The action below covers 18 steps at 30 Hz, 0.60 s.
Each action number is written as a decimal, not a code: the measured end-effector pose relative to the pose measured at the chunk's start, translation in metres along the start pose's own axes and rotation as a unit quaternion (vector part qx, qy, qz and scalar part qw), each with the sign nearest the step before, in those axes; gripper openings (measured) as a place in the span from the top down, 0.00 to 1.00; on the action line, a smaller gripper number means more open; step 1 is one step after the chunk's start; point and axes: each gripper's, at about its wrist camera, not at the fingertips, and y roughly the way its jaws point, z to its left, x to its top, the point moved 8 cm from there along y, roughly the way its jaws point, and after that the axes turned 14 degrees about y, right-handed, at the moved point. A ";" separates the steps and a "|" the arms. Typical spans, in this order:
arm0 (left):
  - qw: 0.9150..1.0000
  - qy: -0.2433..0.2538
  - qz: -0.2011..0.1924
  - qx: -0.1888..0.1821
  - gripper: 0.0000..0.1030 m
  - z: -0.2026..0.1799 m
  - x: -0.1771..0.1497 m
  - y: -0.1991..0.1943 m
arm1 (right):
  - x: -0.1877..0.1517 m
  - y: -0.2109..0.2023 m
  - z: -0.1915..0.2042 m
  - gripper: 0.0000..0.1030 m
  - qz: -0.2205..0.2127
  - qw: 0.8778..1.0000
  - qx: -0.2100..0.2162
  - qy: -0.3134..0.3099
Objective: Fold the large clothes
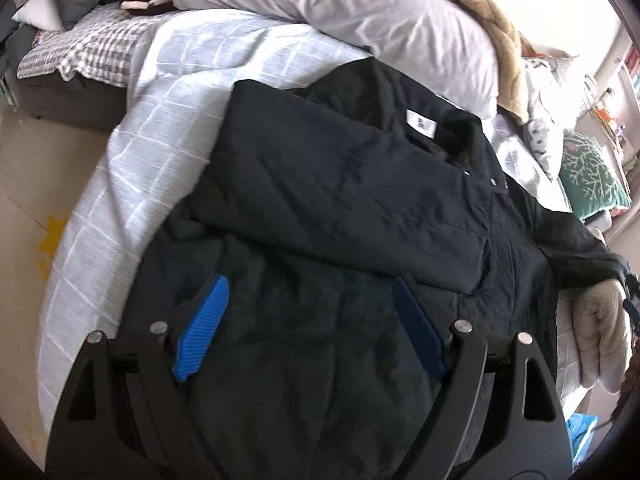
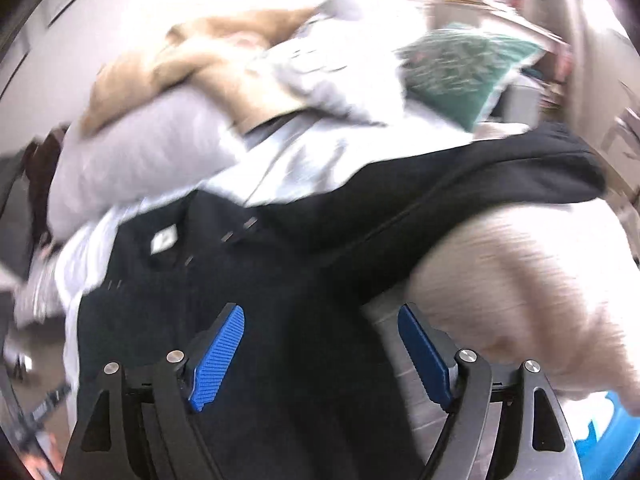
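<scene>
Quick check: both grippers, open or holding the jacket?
Left gripper: open, holding nothing, above the black jacket.
Right gripper: open, holding nothing, jacket below it.

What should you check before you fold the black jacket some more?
1. Left gripper open, nothing pinched: ok.
2. Right gripper open, nothing pinched: ok.
3. One side of the black jacket already folded over the body: ok.
4. Far sleeve folded in: not ok, it still sticks out sideways, by a beige plush thing.
5. Jacket lying flat on the white quilt: ok.
6. Right wrist view sharp enough to aim: not ok, blurred.
</scene>
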 end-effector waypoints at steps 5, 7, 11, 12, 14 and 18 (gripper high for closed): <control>0.999 0.045 -0.015 0.015 0.18 -0.019 0.002 0.006 | 0.045 -0.015 -0.072 0.21 -0.032 0.995 -0.043 0.086; 0.998 0.058 -0.012 0.017 0.18 -0.023 0.002 0.010 | 0.062 -0.016 -0.100 0.21 -0.045 0.990 -0.068 0.115; 0.998 0.061 -0.006 0.010 0.18 -0.028 0.001 0.020 | 0.084 -0.008 -0.147 0.21 -0.050 0.979 -0.108 0.168; 0.998 0.061 -0.006 0.009 0.18 -0.029 0.001 0.021 | 0.087 -0.003 -0.156 0.21 -0.047 0.976 -0.108 0.184; 0.998 0.061 -0.003 0.009 0.18 -0.030 0.000 0.025 | 0.093 0.009 -0.169 0.21 -0.041 0.972 -0.104 0.206; 0.998 0.065 0.001 0.011 0.18 -0.030 -0.002 0.033 | 0.105 0.026 -0.180 0.21 -0.042 0.971 -0.096 0.217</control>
